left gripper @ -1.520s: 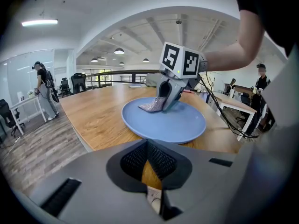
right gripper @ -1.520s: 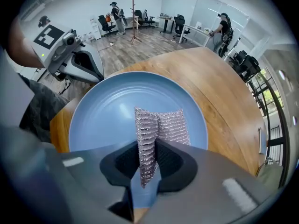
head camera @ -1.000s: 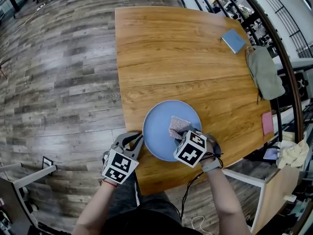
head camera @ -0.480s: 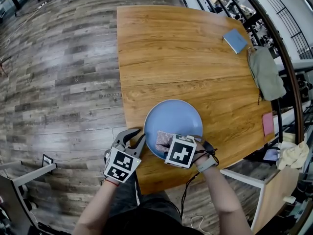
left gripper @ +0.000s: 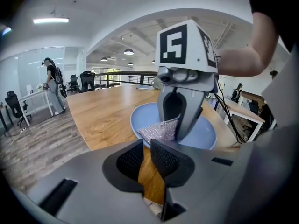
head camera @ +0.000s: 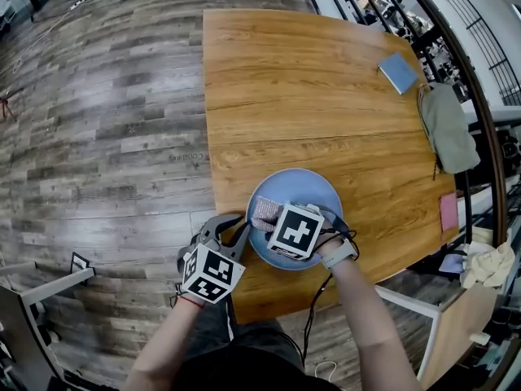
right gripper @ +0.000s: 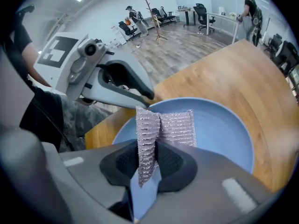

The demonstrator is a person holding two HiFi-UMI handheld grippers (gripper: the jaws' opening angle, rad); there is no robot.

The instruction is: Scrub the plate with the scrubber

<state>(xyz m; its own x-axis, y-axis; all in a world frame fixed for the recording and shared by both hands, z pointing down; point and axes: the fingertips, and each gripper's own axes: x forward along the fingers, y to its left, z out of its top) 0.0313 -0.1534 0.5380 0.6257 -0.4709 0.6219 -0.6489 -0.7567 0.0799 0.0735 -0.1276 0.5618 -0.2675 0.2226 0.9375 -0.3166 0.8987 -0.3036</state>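
A blue plate (head camera: pixel 313 194) lies near the front edge of the wooden table (head camera: pixel 309 88). My right gripper (head camera: pixel 273 217) is shut on a silvery mesh scrubber (head camera: pixel 264 213), which rests on the left part of the plate. In the right gripper view the scrubber (right gripper: pixel 175 127) is folded between the pads and lies flat on the plate (right gripper: pixel 219 134). My left gripper (head camera: pixel 234 225) sits just off the plate's left rim. Its jaws are closing, a narrow gap remains, and nothing is between them (left gripper: pixel 146 148); the plate (left gripper: pixel 205 134) lies just beyond its tips.
A blue notebook (head camera: pixel 398 72) lies at the table's far right. A grey-green bag (head camera: pixel 449 129) hangs over the right edge, with a pink card (head camera: pixel 448 212) below it. Plank floor (head camera: pixel 106 120) lies left of the table. A person (left gripper: pixel 52 85) stands far off.
My right gripper has dragged the scrubber from the plate's middle to its left side. The left gripper's jaws have parted a little beside the rim.
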